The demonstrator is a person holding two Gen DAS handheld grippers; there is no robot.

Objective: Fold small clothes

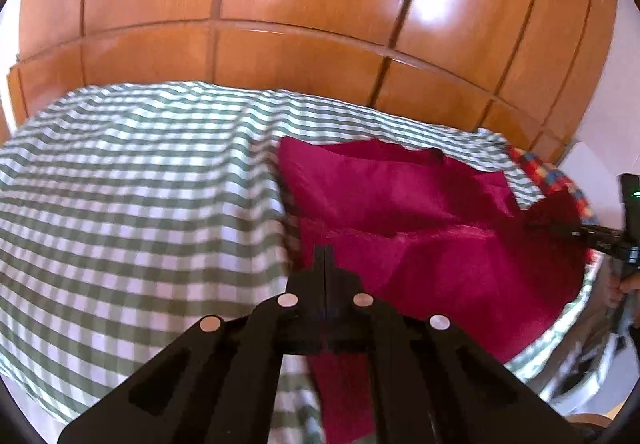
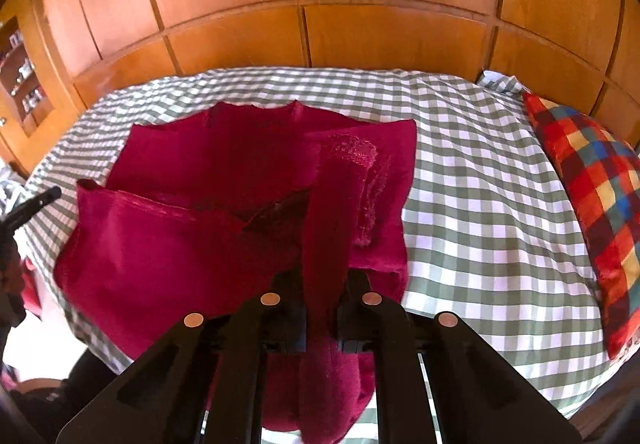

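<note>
A dark red garment (image 1: 400,195) lies spread on the green-and-white checked bed cover (image 1: 120,183). My left gripper (image 1: 325,252) is shut on the garment's near edge, and red cloth hangs down beneath its fingers. In the right wrist view a raised fold of the red garment (image 2: 180,244) runs up between the fingers of my right gripper (image 2: 323,280), which is shut on it. The right gripper (image 1: 592,236) also shows at the right edge of the left wrist view, at the garment's other near corner. The left gripper (image 2: 36,203) appears at the far left of the right wrist view.
A multicoloured checked pillow (image 2: 592,171) lies at the right end of the bed cover (image 2: 480,183). Wooden panelled doors (image 1: 280,3) stand close behind the bed. A shelf with small items (image 2: 20,71) is at the far left. A hand (image 1: 624,284) holds the right gripper.
</note>
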